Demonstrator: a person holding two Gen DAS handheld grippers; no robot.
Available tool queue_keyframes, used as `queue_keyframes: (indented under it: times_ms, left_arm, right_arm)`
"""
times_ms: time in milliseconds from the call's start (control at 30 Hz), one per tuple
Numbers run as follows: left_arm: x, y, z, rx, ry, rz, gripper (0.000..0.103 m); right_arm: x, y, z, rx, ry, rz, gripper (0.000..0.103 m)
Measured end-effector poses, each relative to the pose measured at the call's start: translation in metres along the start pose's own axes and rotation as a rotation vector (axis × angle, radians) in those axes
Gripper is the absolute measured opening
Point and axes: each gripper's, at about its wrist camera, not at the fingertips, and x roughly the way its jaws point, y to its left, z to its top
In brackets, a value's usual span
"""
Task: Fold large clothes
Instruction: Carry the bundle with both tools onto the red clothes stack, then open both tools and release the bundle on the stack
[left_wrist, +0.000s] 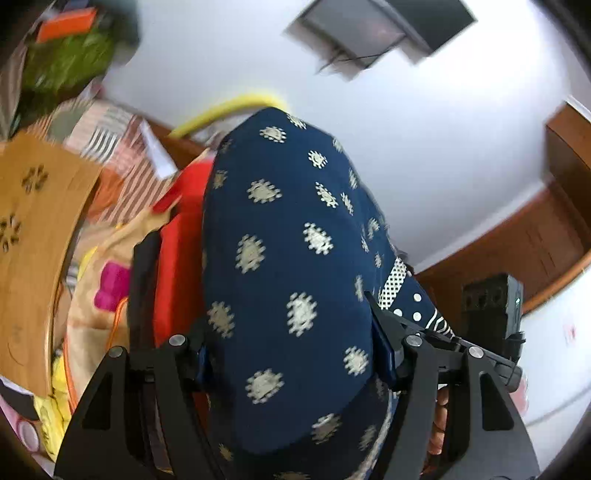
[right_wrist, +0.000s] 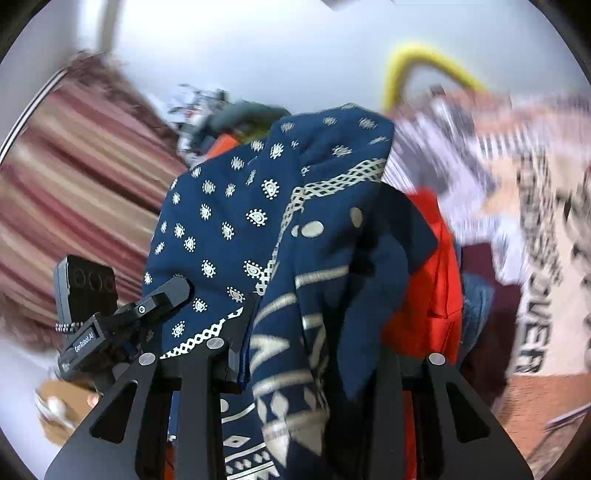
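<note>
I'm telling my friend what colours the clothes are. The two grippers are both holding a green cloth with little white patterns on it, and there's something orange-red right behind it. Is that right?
Not quite: the cloth is dark blue, not green. Both wrist views show its blue fabric with little white patterns, between the fingers of the left gripper and the right gripper. The orange-red cloth behind it is there, as you said.
</note>
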Motion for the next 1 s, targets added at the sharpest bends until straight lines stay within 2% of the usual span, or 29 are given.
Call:
queue_keyframes:
  times_ms: [100,167,200,267,300,400,567,633,767,1000]
  left_arm:
    - [0.002,0.010,0.001,0.014,-0.004,-0.003,0.069]
    - [-0.002,0.009,0.001,0.028,-0.007,-0.009,0.071]
    - [-0.004,0.008,0.000,0.023,-0.004,-0.012,0.072]
    - [-0.007,0.007,-0.001,0.011,0.003,-0.006,0.072]
    - [-0.009,0.006,-0.001,0.008,0.003,0.006,0.072]
    - [-0.021,0.003,-0.005,-0.003,-0.016,0.052,0.072]
    - [-0.059,-0.009,-0.016,-0.017,-0.078,0.082,0.072]
    - [-0.079,-0.018,-0.024,-0.014,-0.090,0.100,0.072]
    - [-0.119,-0.048,-0.049,0.060,-0.134,0.170,0.072]
    - [-0.199,-0.120,-0.124,0.244,-0.292,0.215,0.072]
  right_arm:
    - [0.014,-0.023,-0.001,0.065,0.025,0.062,0.033]
    - [0.007,-0.016,-0.002,0.030,0.020,0.042,0.035]
    - [0.002,-0.009,-0.004,0.006,0.019,0.012,0.040]
    - [-0.007,0.004,-0.005,-0.058,0.017,-0.076,0.041]
    - [-0.018,0.013,-0.009,-0.101,0.006,-0.144,0.042]
    - [-0.042,0.028,-0.020,-0.173,-0.018,-0.268,0.042]
    - [-0.090,0.045,-0.043,-0.237,-0.073,-0.349,0.043]
    - [-0.108,0.053,-0.052,-0.251,-0.109,-0.352,0.043]
    - [-0.142,0.077,-0.075,-0.310,-0.194,-0.339,0.043]
    - [-0.198,0.130,-0.132,-0.438,-0.358,-0.297,0.043]
